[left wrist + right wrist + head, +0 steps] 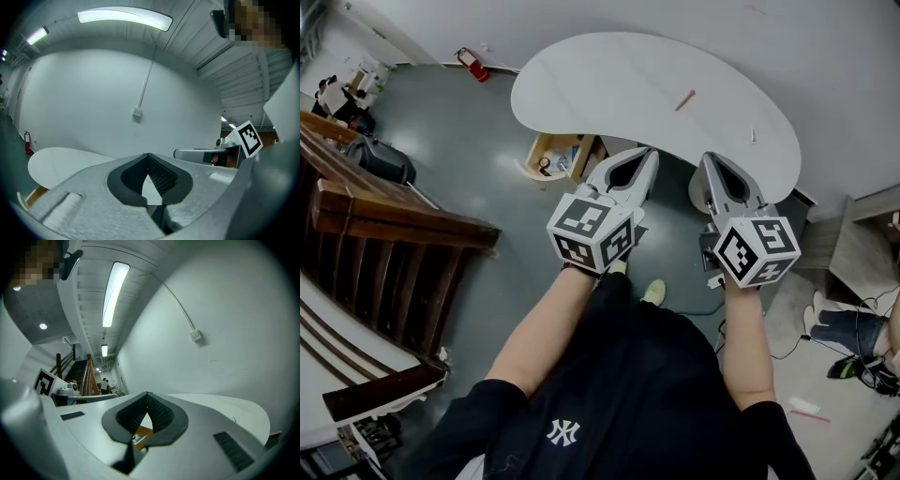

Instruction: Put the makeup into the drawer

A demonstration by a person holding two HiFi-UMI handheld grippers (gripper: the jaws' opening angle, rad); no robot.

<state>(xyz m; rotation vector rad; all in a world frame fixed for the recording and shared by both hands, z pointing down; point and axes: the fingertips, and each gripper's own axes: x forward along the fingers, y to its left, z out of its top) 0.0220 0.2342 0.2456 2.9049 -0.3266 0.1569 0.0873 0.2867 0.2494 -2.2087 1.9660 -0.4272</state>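
item: makeup, judged to be the slim pink stick (685,99) lying on the far half of the white table (609,84), alone and well apart from both grippers; a small pale object (753,137) sits near the table's right edge, too small to identify. destination: wooden drawer unit (555,156), low at the table's near-left edge, with its top apparently open. left gripper (652,150): jaws closed tip to tip with nothing between them, short of the table's near edge. right gripper (709,157): the same, jaws together and empty. step in hand, as a judgement: the approach, with nothing picked up yet. to do it well, open one gripper before reaching over the table, line the jaws across the stick's narrow width, come down low and close gently, since a thin stick could roll away on the smooth top. surface: smooth, white, kidney-shaped, almost bare. room: grey floor (469,122) around the table, white wall (825,56) behind it, wooden stair rail (394,225) well to its left, red fire extinguisher (472,64) by the wall beyond its left end.
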